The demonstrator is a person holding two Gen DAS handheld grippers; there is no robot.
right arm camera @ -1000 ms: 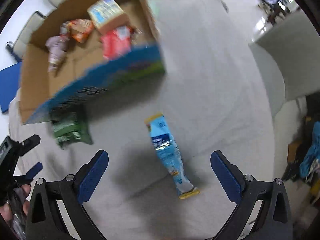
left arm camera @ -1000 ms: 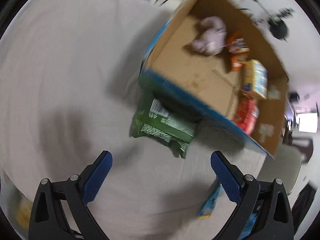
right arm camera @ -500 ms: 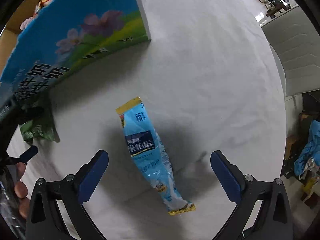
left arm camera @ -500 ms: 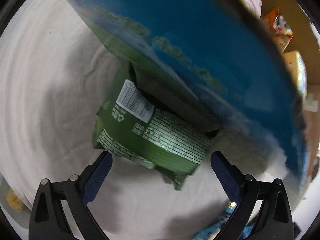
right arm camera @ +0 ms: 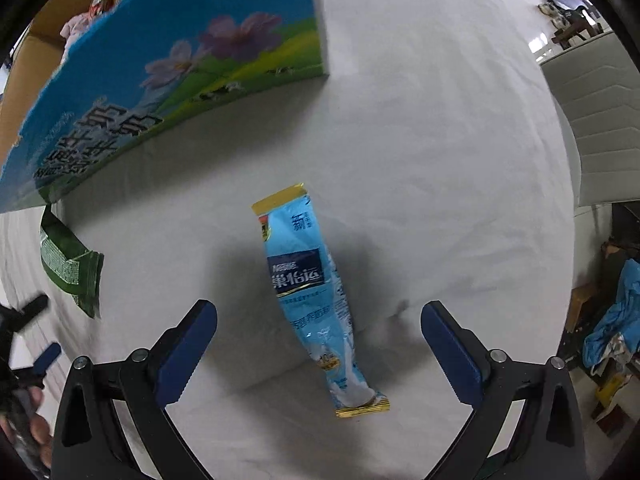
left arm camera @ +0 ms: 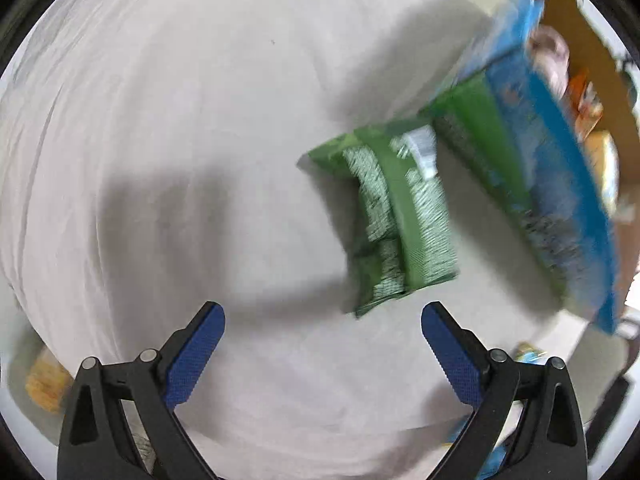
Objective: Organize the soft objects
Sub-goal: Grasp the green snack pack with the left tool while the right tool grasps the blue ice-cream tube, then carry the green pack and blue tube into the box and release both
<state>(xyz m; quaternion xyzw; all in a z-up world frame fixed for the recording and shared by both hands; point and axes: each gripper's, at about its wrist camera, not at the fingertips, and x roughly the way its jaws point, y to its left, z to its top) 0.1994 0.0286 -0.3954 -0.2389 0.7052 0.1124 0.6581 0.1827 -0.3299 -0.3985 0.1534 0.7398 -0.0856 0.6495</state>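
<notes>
**Soft packets lie loose beside the carton**

Snack packets rest on the grey cloth-covered bench (right arm camera: pixel 420 128), outside the big cardboard carton (right arm camera: pixel 168 80). That carton, printed blue and green with flowers on its outer wall, is the landmark: it stands at the far left of the right wrist view and at the right edge of the left wrist view (left arm camera: pixel 552 184). Inside it lie a pale pink soft item (left arm camera: pixel 554 56), an orange packet (left arm camera: pixel 586 106) and a yellow one (left arm camera: pixel 604 168), all blurred.

Just beside the carton's near wall lies the green packet (left arm camera: pixel 396 216), one end close against the carton's base; it shows again at the carton's near corner (right arm camera: pixel 70 264). Nearer than the carton, well apart from it, the light blue Nestlé sachet (right arm camera: pixel 316 304) lies flat with gold-sealed ends.

Left gripper (left arm camera: pixel 323 320) hovers in front of the green packet, fingers spread wide, gripping nothing. Right gripper (right arm camera: pixel 319 318) hangs over the sachet, fingers likewise wide apart and empty, the sachet between them.
</notes>
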